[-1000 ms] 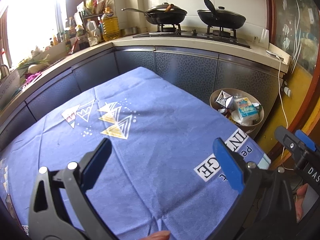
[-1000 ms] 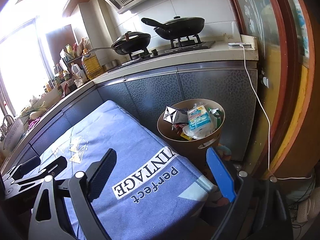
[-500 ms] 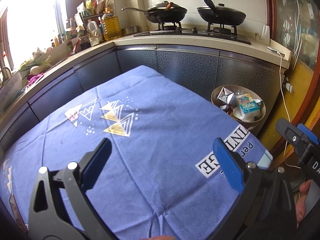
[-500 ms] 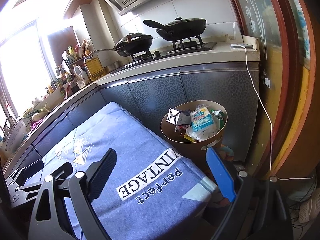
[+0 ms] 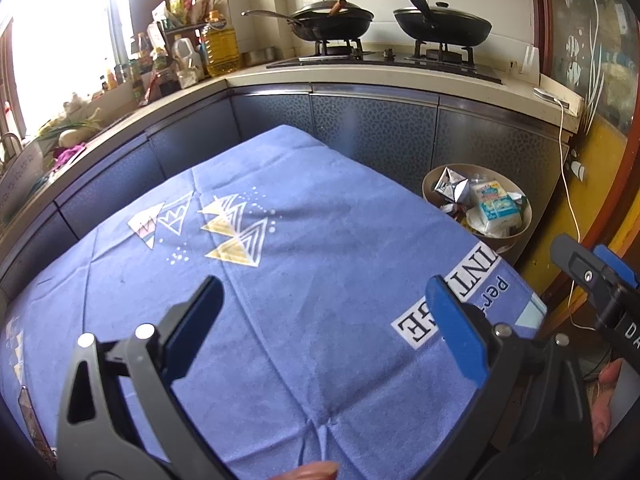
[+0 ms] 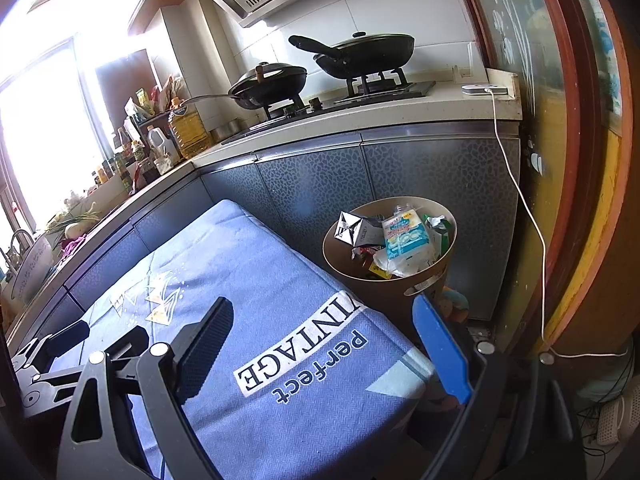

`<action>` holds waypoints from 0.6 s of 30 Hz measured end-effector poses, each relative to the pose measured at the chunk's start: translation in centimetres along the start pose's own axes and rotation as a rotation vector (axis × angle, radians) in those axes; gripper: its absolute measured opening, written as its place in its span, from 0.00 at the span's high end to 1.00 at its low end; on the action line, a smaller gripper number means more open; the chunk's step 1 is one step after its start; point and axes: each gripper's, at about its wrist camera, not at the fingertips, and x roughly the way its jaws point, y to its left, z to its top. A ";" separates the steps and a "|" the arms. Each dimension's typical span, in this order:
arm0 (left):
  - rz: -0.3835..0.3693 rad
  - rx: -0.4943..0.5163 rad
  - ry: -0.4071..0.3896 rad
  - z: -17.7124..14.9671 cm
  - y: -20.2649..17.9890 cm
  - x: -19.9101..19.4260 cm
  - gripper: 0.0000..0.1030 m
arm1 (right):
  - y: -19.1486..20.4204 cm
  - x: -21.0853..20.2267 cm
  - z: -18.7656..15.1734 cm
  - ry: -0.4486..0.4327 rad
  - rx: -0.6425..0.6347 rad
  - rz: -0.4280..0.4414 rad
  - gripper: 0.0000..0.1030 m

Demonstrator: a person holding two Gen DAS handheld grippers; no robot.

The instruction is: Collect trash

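Left gripper (image 5: 324, 312) hangs over the middle of the blue tablecloth (image 5: 320, 248), jaws spread wide, nothing between the blue pads. A fingertip shows at 6 o'clock on the frame edge in the left wrist view, and part of a hand (image 5: 604, 404) at 4 o'clock beside the gripper body. Right gripper (image 6: 324, 332) is likewise wide open and empty, over the cloth's near corner where the "VINTAGE perfect" print (image 6: 300, 356) lies; in the left wrist view it enters at 3 to 4 o'clock (image 5: 592, 276), and the left gripper's black frame shows at 8 o'clock in the right wrist view. The cloth surface is bare apart from its triangle pattern (image 5: 232, 232) toward 10 o'clock. Off the cloth's far right corner, at 1 to 2 o'clock from both grippers, a round tan trash bin (image 6: 420, 300) stands on the floor against the dark cabinet fronts (image 6: 320, 192). Inside the bin: a crumpled silver carton (image 6: 352, 228), a blue-and-white packet (image 6: 404, 240), plus wrappers too jumbled to tell apart. Past the bin at 12 o'clock, countertop with two black lidded pans (image 6: 368, 54) on a gas hob. Oil bottle (image 6: 188, 132) and crowded containers at 10 to 11 o'clock by a bright window. A white cable (image 6: 528, 216) drops from the counter end at 2 o'clock to the floor.
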 end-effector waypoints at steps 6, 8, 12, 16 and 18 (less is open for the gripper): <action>0.010 -0.002 -0.008 0.0 0.1 -0.1 0.06 | 0.0 0.2 -0.3 0.006 -0.001 0.002 0.14; 0.011 0.000 -0.013 0.0 0.0 -0.3 0.06 | 0.0 0.2 -0.3 0.006 -0.001 0.001 0.14; 0.029 0.018 -0.017 -0.1 -0.4 -0.4 0.06 | 0.0 0.2 -0.3 0.006 0.004 -0.001 0.14; 0.020 0.028 -0.018 -0.2 -0.8 -0.6 0.06 | -0.1 0.2 -0.3 0.007 0.005 -0.001 0.14; 0.022 0.030 -0.018 -0.2 -0.9 -0.6 0.06 | -0.1 0.2 -0.3 0.006 0.005 -0.001 0.14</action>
